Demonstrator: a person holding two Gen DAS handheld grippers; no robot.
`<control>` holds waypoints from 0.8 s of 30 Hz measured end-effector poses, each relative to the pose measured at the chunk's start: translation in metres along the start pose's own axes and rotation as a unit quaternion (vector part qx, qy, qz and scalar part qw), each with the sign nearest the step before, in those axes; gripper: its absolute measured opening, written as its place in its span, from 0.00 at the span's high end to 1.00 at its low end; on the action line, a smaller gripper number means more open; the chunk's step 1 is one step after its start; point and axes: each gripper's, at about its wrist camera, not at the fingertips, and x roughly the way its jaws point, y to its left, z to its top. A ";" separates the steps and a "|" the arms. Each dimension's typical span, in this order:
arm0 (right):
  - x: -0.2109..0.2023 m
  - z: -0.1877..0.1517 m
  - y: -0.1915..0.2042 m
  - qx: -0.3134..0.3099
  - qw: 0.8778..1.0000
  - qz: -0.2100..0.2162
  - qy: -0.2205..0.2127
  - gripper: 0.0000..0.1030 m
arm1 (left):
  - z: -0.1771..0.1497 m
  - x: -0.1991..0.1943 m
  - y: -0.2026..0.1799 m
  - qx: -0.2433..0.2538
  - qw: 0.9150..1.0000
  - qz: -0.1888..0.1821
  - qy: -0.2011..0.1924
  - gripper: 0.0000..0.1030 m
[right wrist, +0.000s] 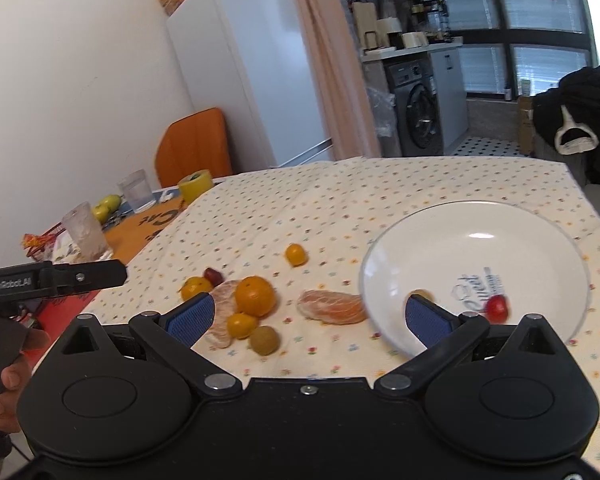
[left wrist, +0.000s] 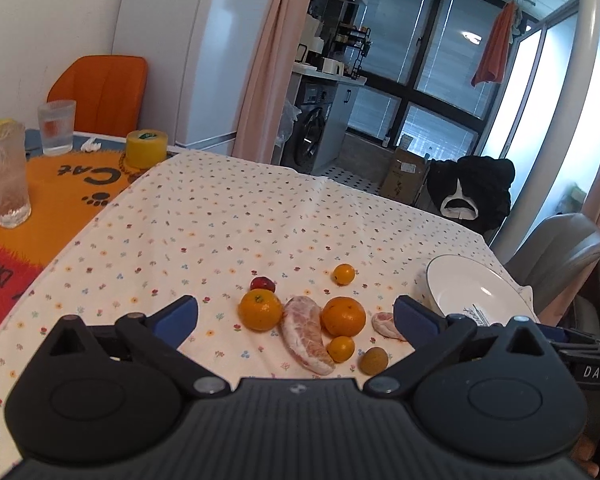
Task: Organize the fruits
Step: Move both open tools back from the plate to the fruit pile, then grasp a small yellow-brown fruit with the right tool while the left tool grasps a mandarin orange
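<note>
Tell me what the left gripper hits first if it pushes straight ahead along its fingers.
Most likely the long peeled pomelo segment, which lies nearly centred between the open fingers of the left gripper. The two large oranges flank it closely, so either could touch at about the same time; depth is unclear.

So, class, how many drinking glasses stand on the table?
2. One frosted glass stands nearest, at the left edge on the orange mat. The other glass stands further back, before the orange chair. Others may sit out of view.

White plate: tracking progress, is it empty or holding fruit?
Holding fruit: the white round plate carries a small red fruit.
</note>
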 end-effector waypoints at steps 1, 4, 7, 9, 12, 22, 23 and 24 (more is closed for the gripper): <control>0.002 0.000 0.002 -0.002 1.000 0.005 0.002 0.00 | -0.001 0.000 0.003 -0.002 1.000 -0.001 0.000 0.00; 0.007 -0.002 0.011 -0.012 1.000 0.014 0.009 0.00 | -0.003 0.000 0.010 -0.005 1.000 -0.003 -0.004 0.00; 0.011 -0.004 0.019 -0.023 1.000 0.017 0.009 0.00 | -0.005 0.002 0.018 -0.014 1.000 -0.003 -0.007 0.01; 0.014 -0.005 0.022 -0.026 0.999 0.021 0.013 0.03 | -0.007 0.005 0.022 -0.015 1.000 -0.002 -0.004 0.03; 0.023 -0.005 0.025 -0.028 0.999 0.023 0.023 0.14 | -0.010 0.010 0.028 -0.016 1.000 -0.001 -0.006 0.05; 0.051 -0.011 0.024 -0.027 0.998 0.030 0.057 0.29 | -0.016 0.039 0.039 -0.019 1.000 -0.002 0.013 0.22; 0.054 -0.012 0.023 -0.026 0.997 0.030 0.061 0.32 | -0.016 0.042 0.039 -0.019 1.000 -0.003 0.015 0.24; 0.056 -0.012 0.023 -0.026 0.997 0.030 0.065 0.32 | -0.016 0.045 0.040 -0.019 1.000 -0.003 0.017 0.26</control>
